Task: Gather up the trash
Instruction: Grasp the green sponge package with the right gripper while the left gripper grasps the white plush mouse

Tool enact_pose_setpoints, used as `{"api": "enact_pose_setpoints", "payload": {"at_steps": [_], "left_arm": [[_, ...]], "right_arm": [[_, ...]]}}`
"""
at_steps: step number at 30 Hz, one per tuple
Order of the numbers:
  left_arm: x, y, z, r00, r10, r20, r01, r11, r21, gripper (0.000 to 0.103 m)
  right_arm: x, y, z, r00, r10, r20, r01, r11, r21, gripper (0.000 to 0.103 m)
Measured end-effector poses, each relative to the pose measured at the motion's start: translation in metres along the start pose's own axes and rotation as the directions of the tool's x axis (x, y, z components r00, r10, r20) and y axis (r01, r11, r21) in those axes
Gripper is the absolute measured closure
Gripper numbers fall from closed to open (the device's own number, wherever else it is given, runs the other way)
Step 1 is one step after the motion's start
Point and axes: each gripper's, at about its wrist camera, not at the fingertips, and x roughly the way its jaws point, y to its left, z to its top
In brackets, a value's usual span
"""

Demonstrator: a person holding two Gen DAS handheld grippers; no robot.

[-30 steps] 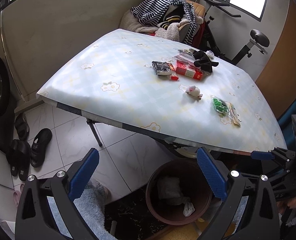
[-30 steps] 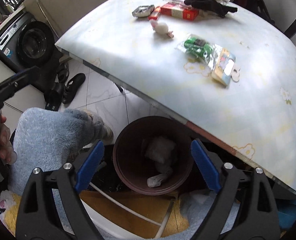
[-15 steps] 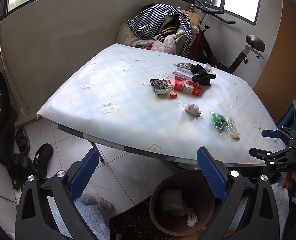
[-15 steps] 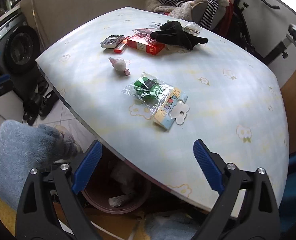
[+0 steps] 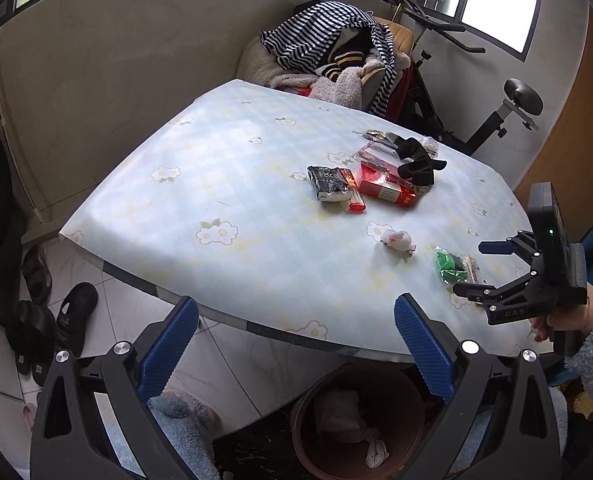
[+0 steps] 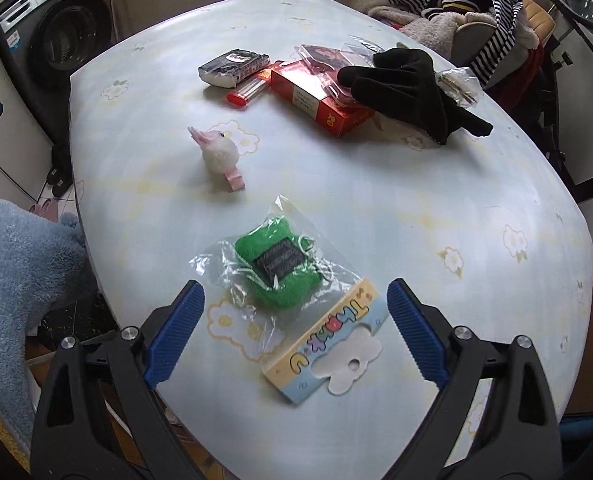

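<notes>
A clear packet (image 6: pixel 280 276) holding a green fuzzy item and a card header lies near the table's front edge. My right gripper (image 6: pixel 295 288) hovers open just above it, one finger on each side, nothing held. The left wrist view shows the same right gripper (image 5: pixel 470 268) beside the packet (image 5: pixel 452 266). My left gripper (image 5: pixel 296 304) is open and empty in front of the table edge, above a brown bin (image 5: pixel 356 420) with crumpled tissue inside. A small white and pink fluffy thing (image 6: pixel 218 152) sits further in.
At the table's far side lie a red box (image 6: pixel 316 94), a black glove (image 6: pixel 408 88), a black packet (image 6: pixel 234 66) and a red lighter (image 6: pixel 248 90). Clothes are piled on a chair (image 5: pixel 336 60) behind. Sandals (image 5: pixel 72 312) lie on the floor at left.
Both grippers have risen from the bin under the table to table height. The right one moved forward over the green packet. Both stayed open.
</notes>
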Motion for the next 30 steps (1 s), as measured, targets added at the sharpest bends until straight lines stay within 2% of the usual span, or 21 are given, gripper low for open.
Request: {"api": "enact_pose_setpoints", "payload": {"at_steps": [2,5,10,12,13,15,17,18,19,20,24,27,30], "left_arm": [[0.006,0.001,0.001,1.0,0.002,-0.011,-0.002,1.0,-0.001,0.007],[0.015,0.003,0.001,1.0,0.003,-0.029,-0.003,1.0,-0.005,0.007],[0.028,0.001,0.001,0.999,-0.005,-0.052,0.005,1.0,0.0,0.007],[0.032,-0.002,0.0,0.998,-0.011,-0.056,0.012,1.0,0.015,0.007],[0.033,-0.005,0.0,0.998,-0.008,-0.057,0.009,1.0,0.028,0.008],[0.037,-0.01,0.0,0.998,0.009,-0.064,-0.005,0.998,0.06,0.015],[0.045,-0.015,0.0,0.995,-0.023,-0.094,0.029,0.997,0.067,0.035],[0.051,-0.018,0.001,0.992,-0.05,-0.119,0.058,0.996,0.063,0.041],[0.056,-0.022,0.001,0.988,-0.073,-0.139,0.082,0.995,0.061,0.053],[0.06,-0.028,0.003,0.984,-0.094,-0.152,0.104,0.993,0.063,0.059],[0.08,-0.059,0.015,0.976,-0.145,-0.165,0.167,0.978,0.128,0.063],[0.102,-0.071,0.027,0.958,-0.204,-0.202,0.222,0.973,0.07,0.063],[0.121,-0.084,0.036,0.953,-0.219,-0.212,0.233,0.972,0.044,0.063]], "right_arm": [[0.008,-0.003,0.005,1.0,0.019,-0.004,-0.019,1.0,0.017,0.012],[0.019,-0.006,0.01,0.997,0.072,-0.025,-0.071,0.996,0.045,0.021],[0.024,-0.006,0.013,0.997,0.067,-0.026,-0.066,0.997,0.051,0.025],[0.021,-0.005,0.014,0.997,0.074,-0.019,-0.073,0.996,0.043,0.042],[0.019,-0.006,0.014,0.998,0.068,-0.016,-0.067,0.997,0.044,0.046],[0.015,-0.009,0.013,0.996,0.093,-0.007,-0.093,0.993,0.067,0.057],[0.005,-0.011,0.011,0.99,0.14,0.029,-0.142,0.984,0.107,0.062],[-0.002,-0.012,0.01,0.988,0.145,0.058,-0.151,0.98,0.126,0.063],[-0.008,-0.013,0.01,0.986,0.145,0.086,-0.157,0.976,0.149,0.063],[-0.015,-0.014,0.008,0.983,0.146,0.115,-0.165,0.97,0.177,0.063],[-0.04,-0.016,0.002,0.974,0.103,0.202,-0.154,0.955,0.253,0.064],[-0.05,-0.017,-0.005,0.973,0.064,0.221,-0.125,0.954,0.272,0.064],[-0.054,-0.021,-0.014,0.972,0.05,0.231,-0.119,0.947,0.299,0.064]]}}
